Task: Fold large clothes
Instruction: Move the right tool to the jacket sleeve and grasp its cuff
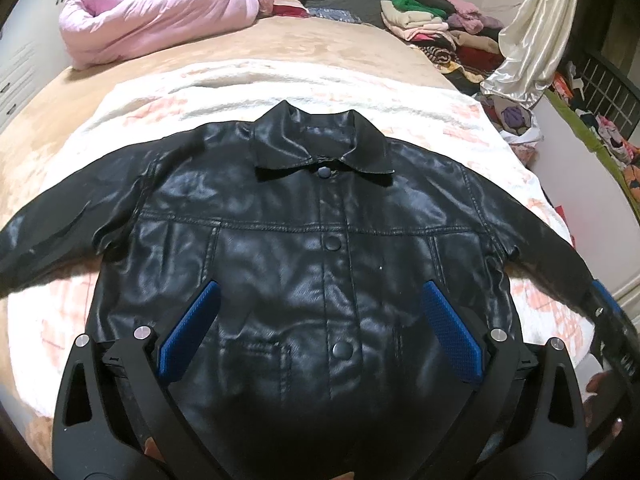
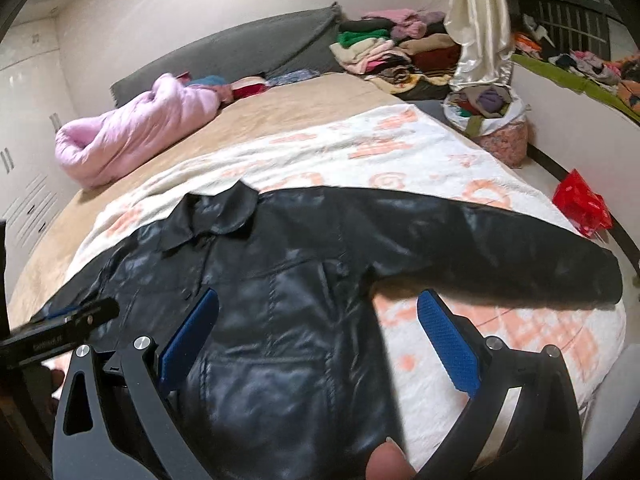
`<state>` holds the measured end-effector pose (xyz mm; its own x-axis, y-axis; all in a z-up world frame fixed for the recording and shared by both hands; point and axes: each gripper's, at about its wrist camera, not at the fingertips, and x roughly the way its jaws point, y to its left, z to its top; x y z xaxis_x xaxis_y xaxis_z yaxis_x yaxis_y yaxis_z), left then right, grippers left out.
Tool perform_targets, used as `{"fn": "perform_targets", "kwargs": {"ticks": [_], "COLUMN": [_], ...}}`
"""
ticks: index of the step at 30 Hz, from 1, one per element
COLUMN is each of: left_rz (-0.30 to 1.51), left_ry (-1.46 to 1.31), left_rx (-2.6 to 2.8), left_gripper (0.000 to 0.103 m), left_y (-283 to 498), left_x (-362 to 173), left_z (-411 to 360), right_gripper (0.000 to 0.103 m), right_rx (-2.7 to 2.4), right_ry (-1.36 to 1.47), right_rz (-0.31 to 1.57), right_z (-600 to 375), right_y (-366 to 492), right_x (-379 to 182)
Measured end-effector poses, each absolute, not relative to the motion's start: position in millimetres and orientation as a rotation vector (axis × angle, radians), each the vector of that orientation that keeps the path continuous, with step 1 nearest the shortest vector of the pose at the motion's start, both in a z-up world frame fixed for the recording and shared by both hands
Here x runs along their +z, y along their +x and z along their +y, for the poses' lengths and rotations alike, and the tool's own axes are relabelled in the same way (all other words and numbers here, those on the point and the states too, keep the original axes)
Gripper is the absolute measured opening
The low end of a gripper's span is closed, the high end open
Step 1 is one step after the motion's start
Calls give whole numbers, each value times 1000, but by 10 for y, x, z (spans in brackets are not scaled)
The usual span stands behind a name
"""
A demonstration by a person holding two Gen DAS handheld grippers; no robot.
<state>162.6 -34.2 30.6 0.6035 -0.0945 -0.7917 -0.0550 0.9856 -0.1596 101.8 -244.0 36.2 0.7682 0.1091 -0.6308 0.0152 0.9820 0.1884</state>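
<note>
Lying flat and buttoned up on the white-and-peach blanket [image 1: 168, 104] on the bed [image 2: 280, 108] is a black leather jacket [image 1: 288, 248], collar away from the cameras, both sleeves spread out sideways. Left gripper [image 1: 320, 320] hovers over the lower front with its blue fingers [image 1: 192, 320] spread wide, holding nothing. Right gripper [image 2: 318, 332] is also wide open and empty, straddling the jacket's right edge below the sleeve.

Pink quilt [image 1: 156, 16] beside heaped clothes [image 1: 444, 28].
</note>
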Motion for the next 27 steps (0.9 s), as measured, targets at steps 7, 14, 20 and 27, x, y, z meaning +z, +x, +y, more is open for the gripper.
{"fn": "perform_targets", "kwargs": {"ticks": [7,14,20,27], "left_rz": [933,949,962,986], "left_ry": [-169,-153,-132,-96], "left_rx": [-41,-55,-74,-91], "left_gripper": [94,94,94,94], "left_y": [1875,2071,2221,2388], "left_x": [300,231,188,99], "left_z": [-501,-688,-885,-1138], "right_gripper": [99,99,99,99], "right_rx": [-24,-136,-249,-405], "right_ry": [235,348,438,449], "right_rz": [678,672,675,679], "right_z": [-2772,-3318,-3779,-4208], "right_y": [1217,1342,1392,1425], "right_x": [373,213,38,-149]}}
